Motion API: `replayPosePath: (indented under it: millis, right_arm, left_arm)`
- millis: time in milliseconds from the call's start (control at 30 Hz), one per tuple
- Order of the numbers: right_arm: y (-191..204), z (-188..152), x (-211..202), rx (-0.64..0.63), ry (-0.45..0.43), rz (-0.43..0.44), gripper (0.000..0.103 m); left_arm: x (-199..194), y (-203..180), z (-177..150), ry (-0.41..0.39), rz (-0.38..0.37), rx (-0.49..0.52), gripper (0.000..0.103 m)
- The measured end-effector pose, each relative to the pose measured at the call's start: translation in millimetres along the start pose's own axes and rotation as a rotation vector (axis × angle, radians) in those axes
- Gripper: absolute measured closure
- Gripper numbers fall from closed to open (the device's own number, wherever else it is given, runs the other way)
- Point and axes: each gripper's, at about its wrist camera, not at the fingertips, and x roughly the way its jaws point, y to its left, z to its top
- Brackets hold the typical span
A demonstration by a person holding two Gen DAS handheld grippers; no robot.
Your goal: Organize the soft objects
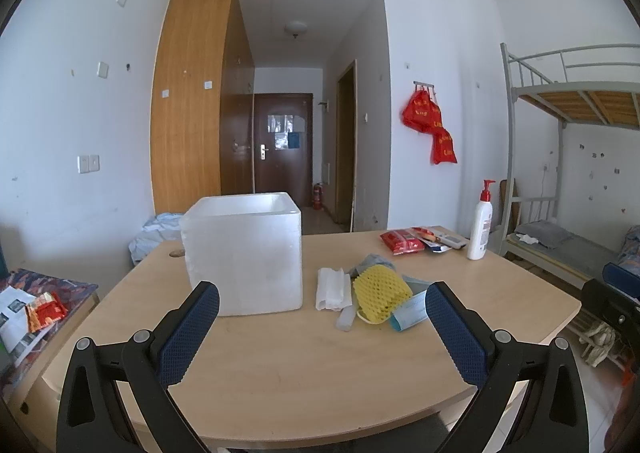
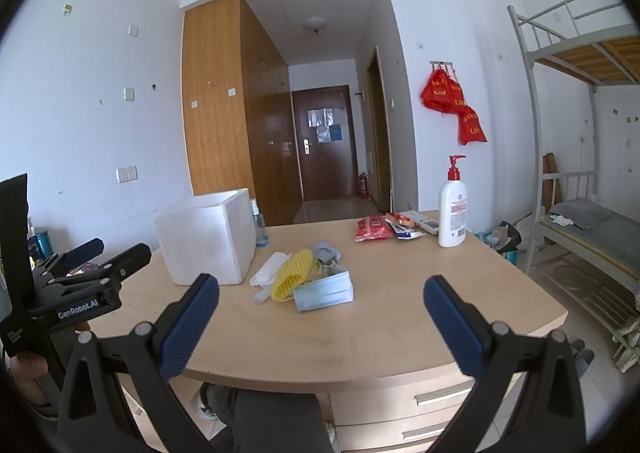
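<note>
Since both the left gripper [image 1: 322,327] and right gripper [image 2: 321,321] hover spread wide and empty, nothing's sorted yet: the soft pile [image 1: 376,293] sits mid-frame on the tabletop [image 1: 280,365], beside the foam box [image 1: 244,253].

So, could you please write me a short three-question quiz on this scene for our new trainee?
1. True or false: both sets of jaws stand wide open with nothing between them.
2. What stands directly left of the pile of soft items, seen from the left wrist view?
3. The yellow foam net is: A) inside the box, B) on the table, C) held.

Key:
1. True: left gripper, right gripper.
2. The white foam box.
3. B; it rests against the pack of face masks.
</note>
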Motion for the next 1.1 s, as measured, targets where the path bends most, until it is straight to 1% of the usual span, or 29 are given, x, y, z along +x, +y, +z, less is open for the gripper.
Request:
replayPosePath:
  millis: [300,533,667,833,1100]
  right_arm:
    - [-1.8,4.9,9.0,0.017,0.014,0.004,0.000]
    - [-5.0,9.1,8.7,0.031,0.012,0.000,0.000]
    - [-7.7,13.2,15.1,0.037,0.023,0.000,0.000]
    - [-10.1,20.6,33.9,0.038,0.040,0.005,0.000]
    - [-18.9,31.5,80.9,0.050,0.097,0.013,0.000]
  left_arm:
    - [3.7,2.6,6.7,0.007,0.012,0.000,0.000]
    - [8.8,3.5,12.7,0.006,0.002,0.009,0.000]
    - [18.3,2.8,15.2,0.016,-0.006,0.007,0.000]
    - [33.3,1.2,19.9,0.032,-0.013,0.016,0.000]
    - [77.2,1.0,23.7,0.092,-0.019,0.019,0.000]
